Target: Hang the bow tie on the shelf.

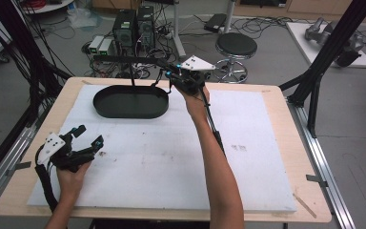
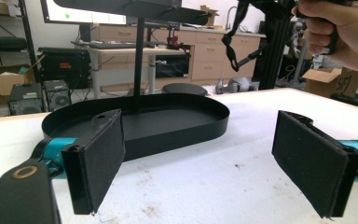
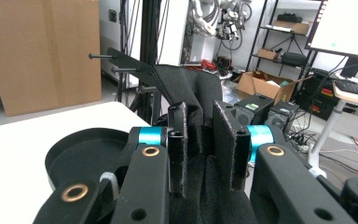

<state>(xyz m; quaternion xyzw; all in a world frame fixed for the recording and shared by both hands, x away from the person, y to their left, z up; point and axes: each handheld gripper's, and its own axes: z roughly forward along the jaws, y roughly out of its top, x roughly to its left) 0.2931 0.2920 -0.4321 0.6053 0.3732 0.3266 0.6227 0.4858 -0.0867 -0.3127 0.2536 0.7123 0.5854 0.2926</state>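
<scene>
Right hand-held gripper (image 3: 200, 154) is clenched on black fabric (image 3: 191, 93), lifted to drape over the stand's top bar (image 1: 124, 58). Left hand-held gripper (image 2: 200, 163) rests released on the bench (image 1: 171, 157), clear of the oval tray (image 1: 131, 102).

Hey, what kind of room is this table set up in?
Most likely a robotics lab or workshop: desktop computer towers stand on a floor strewn with loose cables, a monitor sits on a desk, and cardboard boxes lie under equipment shelves.

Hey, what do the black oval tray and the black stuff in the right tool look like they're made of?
The oval tray looks like thin sheet metal or hard plastic with a matt black finish: crisp, even upright wall, faint sheen. The black piece pinched in the right tool looks like soft fabric or felt: fuzzy surface, folds and a limp drape.
</scene>
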